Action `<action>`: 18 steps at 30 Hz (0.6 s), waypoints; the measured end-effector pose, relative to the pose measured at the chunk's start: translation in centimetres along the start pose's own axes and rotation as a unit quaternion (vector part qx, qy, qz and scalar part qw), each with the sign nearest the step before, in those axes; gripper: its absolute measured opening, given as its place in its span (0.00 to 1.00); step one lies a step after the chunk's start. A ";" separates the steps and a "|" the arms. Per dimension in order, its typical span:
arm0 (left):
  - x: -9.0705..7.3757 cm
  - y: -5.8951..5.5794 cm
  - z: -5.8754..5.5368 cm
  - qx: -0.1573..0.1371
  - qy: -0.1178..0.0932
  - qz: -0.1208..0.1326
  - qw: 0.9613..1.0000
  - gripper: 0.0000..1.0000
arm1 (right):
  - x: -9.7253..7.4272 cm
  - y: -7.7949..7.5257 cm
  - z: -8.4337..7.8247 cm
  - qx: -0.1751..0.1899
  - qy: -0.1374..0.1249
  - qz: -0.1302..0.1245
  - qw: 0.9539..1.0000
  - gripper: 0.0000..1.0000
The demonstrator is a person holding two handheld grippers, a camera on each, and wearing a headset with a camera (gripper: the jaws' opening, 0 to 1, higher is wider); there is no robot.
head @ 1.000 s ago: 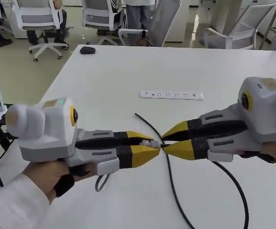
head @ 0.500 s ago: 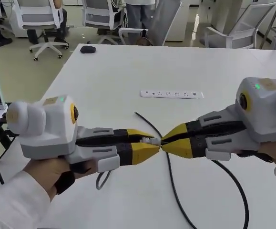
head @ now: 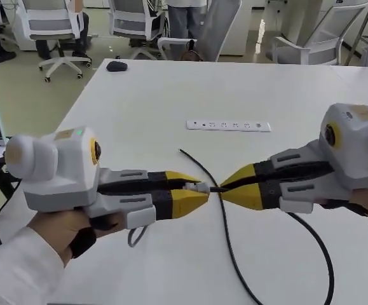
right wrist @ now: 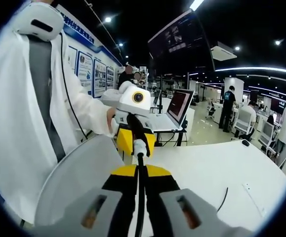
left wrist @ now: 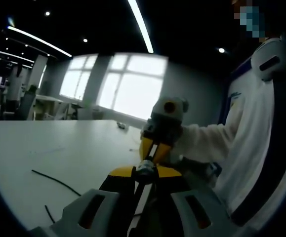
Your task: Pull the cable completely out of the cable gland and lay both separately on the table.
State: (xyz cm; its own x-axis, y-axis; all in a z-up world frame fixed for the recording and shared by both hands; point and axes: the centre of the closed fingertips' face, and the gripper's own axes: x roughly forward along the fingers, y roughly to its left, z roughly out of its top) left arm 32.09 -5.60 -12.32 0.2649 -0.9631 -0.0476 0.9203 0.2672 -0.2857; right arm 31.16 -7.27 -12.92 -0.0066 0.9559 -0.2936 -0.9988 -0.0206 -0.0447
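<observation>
Over the last 1 second the 2 grippers had drawn slightly apart, baring a short stretch of black cable (head: 227, 232) between their tips, so the pull looked begun, not finished. The left gripper (head: 197, 190) was closed on the cable gland (head: 201, 187) above the table (head: 171, 95), and the right gripper (head: 225, 190) was clamped on the cable. The right gripper view showed the cable running between its jaws into the gland, while the head view showed the slack lying on the table
</observation>
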 end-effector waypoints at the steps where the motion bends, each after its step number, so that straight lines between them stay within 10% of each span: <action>1: -0.1 0.1 0.0 0.000 0.000 0.001 1.000 0.16 | -0.1 0.0 -0.2 0.001 0.002 -0.001 1.000 0.03; 18: -1.4 0.8 0.0 -0.004 -0.004 0.020 1.000 0.16 | -3.2 -0.8 -3.7 0.033 0.029 -0.038 0.998 0.03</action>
State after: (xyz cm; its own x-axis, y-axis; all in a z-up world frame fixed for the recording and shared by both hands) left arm 32.44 -4.08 -12.48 0.3031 -0.9516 -0.0504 0.9067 0.3043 -0.2920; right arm 32.17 -11.38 -15.48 0.0698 0.9356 -0.3460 -0.9974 0.0723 -0.0057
